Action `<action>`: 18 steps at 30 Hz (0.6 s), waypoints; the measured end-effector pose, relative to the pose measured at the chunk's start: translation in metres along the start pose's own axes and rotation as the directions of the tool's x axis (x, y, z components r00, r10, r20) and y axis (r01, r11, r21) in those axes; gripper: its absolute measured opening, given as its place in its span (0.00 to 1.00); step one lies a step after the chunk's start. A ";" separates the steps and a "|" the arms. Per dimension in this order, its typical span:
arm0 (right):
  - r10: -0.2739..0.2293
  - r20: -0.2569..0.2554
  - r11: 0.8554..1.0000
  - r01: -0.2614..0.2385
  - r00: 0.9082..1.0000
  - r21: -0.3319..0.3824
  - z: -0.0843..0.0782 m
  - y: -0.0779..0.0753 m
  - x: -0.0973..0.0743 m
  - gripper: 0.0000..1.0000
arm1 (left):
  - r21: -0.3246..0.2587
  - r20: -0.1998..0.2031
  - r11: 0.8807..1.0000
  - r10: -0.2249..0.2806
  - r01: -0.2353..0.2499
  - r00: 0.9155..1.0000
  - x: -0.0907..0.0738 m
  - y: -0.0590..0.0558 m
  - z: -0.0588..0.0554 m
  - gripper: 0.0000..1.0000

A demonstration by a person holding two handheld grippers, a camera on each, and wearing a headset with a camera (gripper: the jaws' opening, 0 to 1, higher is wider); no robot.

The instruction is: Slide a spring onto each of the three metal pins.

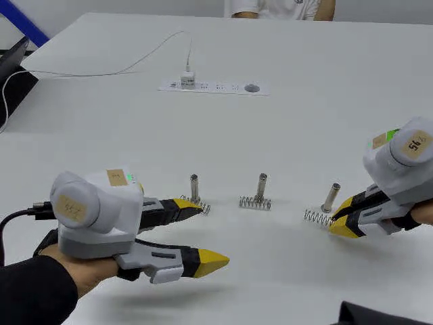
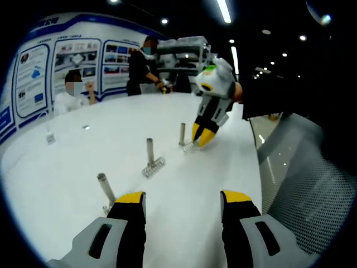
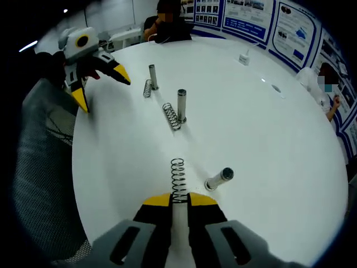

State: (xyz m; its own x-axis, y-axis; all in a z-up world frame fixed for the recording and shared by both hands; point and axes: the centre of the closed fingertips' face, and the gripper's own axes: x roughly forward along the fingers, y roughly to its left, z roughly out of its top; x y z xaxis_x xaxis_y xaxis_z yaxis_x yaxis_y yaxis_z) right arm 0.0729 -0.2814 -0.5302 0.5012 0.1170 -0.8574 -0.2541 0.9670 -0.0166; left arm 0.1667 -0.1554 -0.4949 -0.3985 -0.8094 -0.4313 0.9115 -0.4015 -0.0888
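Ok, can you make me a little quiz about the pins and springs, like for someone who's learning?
1. True or false: the middle spring is already on the middle pin.
2. How many pins are on the table? A) two B) three C) five
3. Fill in: the left claw is open, and the right claw is pinching the end of a ____.

Key: 1 false, it lies on the table at the pin's foot; 2 B; 3 spring.
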 end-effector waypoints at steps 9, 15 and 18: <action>0.021 0.015 0.999 -0.020 1.000 -0.050 0.014 0.012 -0.002 0.11 | 0.044 -0.031 0.998 -0.052 0.053 0.998 0.020 -0.004 0.002 0.52; 0.049 0.017 0.995 -0.047 0.999 -0.089 0.023 0.024 0.000 0.11 | 0.047 -0.040 0.997 -0.062 0.064 0.997 0.026 -0.005 0.000 0.50; 0.067 0.016 0.991 -0.065 0.998 -0.119 0.029 0.033 0.001 0.11 | 0.044 -0.042 0.996 -0.074 0.076 0.996 0.029 -0.006 0.000 0.48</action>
State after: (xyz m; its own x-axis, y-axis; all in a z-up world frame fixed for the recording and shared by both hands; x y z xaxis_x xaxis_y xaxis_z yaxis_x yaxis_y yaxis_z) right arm 0.0895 -0.2428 -0.5169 0.4965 0.1852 -0.8481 -0.3827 0.9236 -0.0224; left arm 0.1493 -0.1763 -0.5064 -0.4602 -0.7591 -0.4605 0.8735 -0.4800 -0.0816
